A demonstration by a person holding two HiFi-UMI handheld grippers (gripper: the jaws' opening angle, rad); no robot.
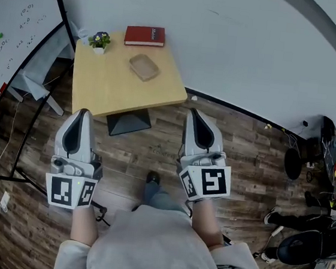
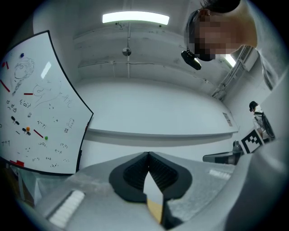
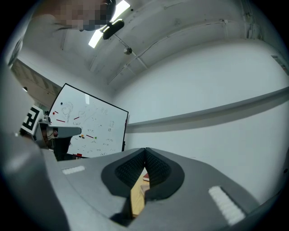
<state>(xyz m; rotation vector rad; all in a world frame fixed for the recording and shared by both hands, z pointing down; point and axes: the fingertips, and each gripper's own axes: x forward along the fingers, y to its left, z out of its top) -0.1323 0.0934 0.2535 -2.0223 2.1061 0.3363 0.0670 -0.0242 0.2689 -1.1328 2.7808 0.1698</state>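
Wooden table (image 1: pixel 110 85) stands ahead of both tongs, apart from them. Left gripper (image 1: pixel 82 114) and right gripper (image 1: pixel 195 112) hang over the plank floor (image 1: pixel 154 150) just short of its near edge, each with jaws pressed together on nothing. Toward its far side lie a red book (image 1: pixel 145 36), a shallow wooden tray (image 1: pixel 144 67) and a small potted flower (image 1: pixel 100 40)
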